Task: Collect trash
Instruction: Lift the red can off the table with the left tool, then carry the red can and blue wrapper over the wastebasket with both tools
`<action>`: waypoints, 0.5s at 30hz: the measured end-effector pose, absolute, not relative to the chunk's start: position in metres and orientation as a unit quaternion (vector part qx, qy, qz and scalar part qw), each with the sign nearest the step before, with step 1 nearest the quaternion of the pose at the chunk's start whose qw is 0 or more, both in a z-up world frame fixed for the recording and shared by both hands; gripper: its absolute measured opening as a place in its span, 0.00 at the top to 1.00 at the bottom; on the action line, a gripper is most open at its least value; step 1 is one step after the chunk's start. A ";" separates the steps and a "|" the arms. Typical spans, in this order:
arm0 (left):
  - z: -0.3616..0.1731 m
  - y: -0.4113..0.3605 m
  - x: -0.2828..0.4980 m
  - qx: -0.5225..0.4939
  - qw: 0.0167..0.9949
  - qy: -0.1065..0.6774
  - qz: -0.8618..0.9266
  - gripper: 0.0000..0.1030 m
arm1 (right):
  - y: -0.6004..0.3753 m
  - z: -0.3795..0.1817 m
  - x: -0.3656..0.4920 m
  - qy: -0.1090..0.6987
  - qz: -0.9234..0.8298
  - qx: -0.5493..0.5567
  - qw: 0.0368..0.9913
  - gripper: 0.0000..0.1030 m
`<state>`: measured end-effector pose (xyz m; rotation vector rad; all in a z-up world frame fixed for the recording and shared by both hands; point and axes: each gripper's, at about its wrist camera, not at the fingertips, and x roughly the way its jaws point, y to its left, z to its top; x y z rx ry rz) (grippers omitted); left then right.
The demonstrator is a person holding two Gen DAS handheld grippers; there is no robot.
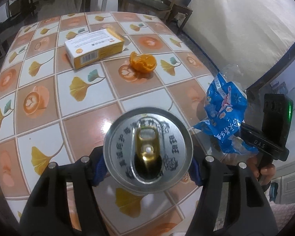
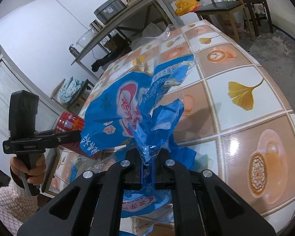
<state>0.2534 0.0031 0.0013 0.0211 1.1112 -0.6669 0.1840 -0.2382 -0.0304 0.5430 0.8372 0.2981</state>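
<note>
An opened drink can (image 1: 147,147) with a silver lid and gold pull tab sits between the blue pads of my left gripper (image 1: 147,169), which is shut on its sides. In the right wrist view its red body (image 2: 69,123) shows just above the table, beside the bag. My right gripper (image 2: 148,163) is shut on the gathered neck of a crumpled blue plastic bag (image 2: 116,106), held up over the table's right side. The left wrist view shows the same bag (image 1: 226,114) to the right of the can. A yellow and white carton (image 1: 94,47) and an orange peel (image 1: 142,63) lie farther back.
The table (image 1: 49,90) has a glossy cloth with tile, leaf and coffee-cup prints. Dark stools (image 1: 157,5) stand beyond its far edge. A metal shelf (image 2: 127,19) with a pot and jars stands by the white wall. A person's hand (image 2: 29,169) grips the left tool's handle.
</note>
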 end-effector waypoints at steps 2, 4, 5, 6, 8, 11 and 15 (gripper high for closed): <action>0.003 0.000 0.252 0.012 0.802 0.511 -0.310 0.40 | -0.241 -0.029 0.182 0.397 0.142 0.262 0.868 0.94; 0.008 -0.002 0.249 0.022 0.811 0.498 -0.307 0.40 | -0.244 -0.027 0.179 0.392 0.140 0.264 0.870 0.94; 0.010 -0.003 0.247 0.027 0.814 0.492 -0.307 0.40 | -0.246 -0.026 0.179 0.390 0.140 0.264 0.871 0.94; 0.013 -0.004 0.245 0.031 0.818 0.485 -0.307 0.40 | -0.247 -0.025 0.177 0.387 0.139 0.266 0.872 0.94; 0.018 -0.006 0.241 0.038 0.823 0.476 -0.308 0.40 | -0.251 -0.024 0.175 0.384 0.139 0.269 0.872 0.94; 0.023 -0.009 0.235 0.050 0.830 0.463 -0.306 0.40 | -0.254 -0.024 0.173 0.380 0.139 0.273 0.873 0.94; 0.031 -0.013 0.229 0.062 0.837 0.449 -0.306 0.40 | -0.258 -0.023 0.169 0.375 0.143 0.276 0.874 0.94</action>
